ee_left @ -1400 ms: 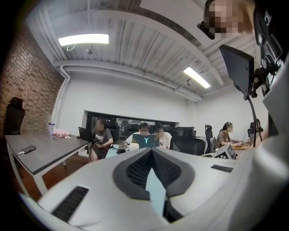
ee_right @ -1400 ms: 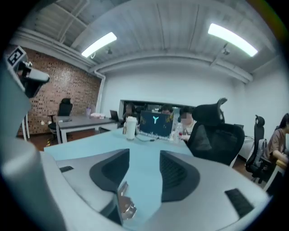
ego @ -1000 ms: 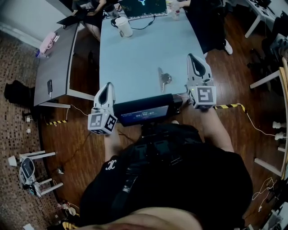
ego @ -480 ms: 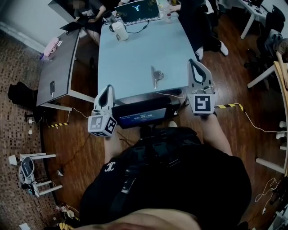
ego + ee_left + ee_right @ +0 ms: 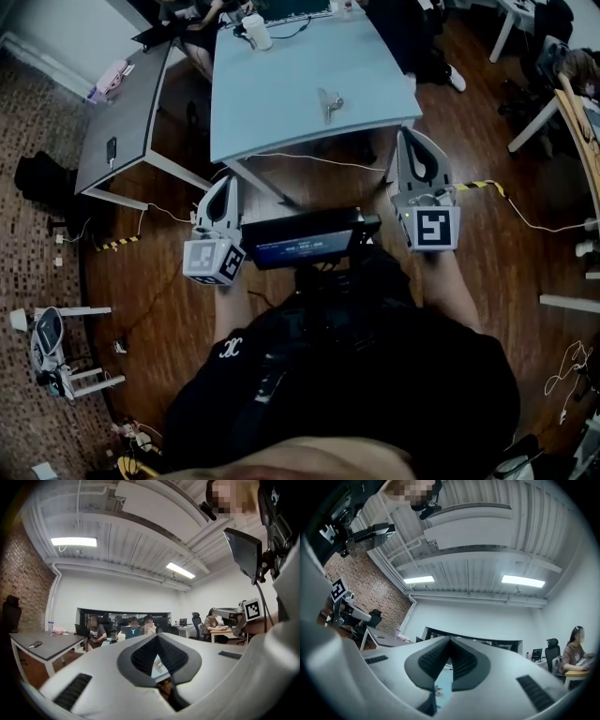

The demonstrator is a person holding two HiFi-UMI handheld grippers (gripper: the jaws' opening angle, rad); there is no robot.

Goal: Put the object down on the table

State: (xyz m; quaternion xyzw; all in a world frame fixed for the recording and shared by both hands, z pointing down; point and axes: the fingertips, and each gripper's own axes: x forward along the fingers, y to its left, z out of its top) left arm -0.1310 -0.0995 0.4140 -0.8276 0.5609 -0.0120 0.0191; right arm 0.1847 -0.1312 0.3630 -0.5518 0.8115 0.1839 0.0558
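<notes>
A small shiny metal object point(image 5: 328, 101) lies on the pale blue table point(image 5: 281, 112), near its front edge, with nothing touching it. My left gripper point(image 5: 225, 180) hangs over the wooden floor, below and left of the table's front edge, jaws pressed together and empty. My right gripper point(image 5: 415, 136) is held just off the table's front right corner, also shut with nothing in it. In the left gripper view the jaws point(image 5: 157, 637) meet at the tip; the right gripper view shows its jaws point(image 5: 450, 641) closed too, with the object point(image 5: 436, 692) small beyond them.
A white mug point(image 5: 255, 33) and a laptop stand at the table's far end, where people sit. A grey desk point(image 5: 122, 122) with a phone point(image 5: 112, 150) stands at the left. A cable with yellow-black tape point(image 5: 483, 187) crosses the floor at the right. A screen point(image 5: 305, 244) sits on my chest.
The table and the metal object have slid up and away in the head view. Both grippers, which hung at the table's front edge, now hang over the floor short of it.
</notes>
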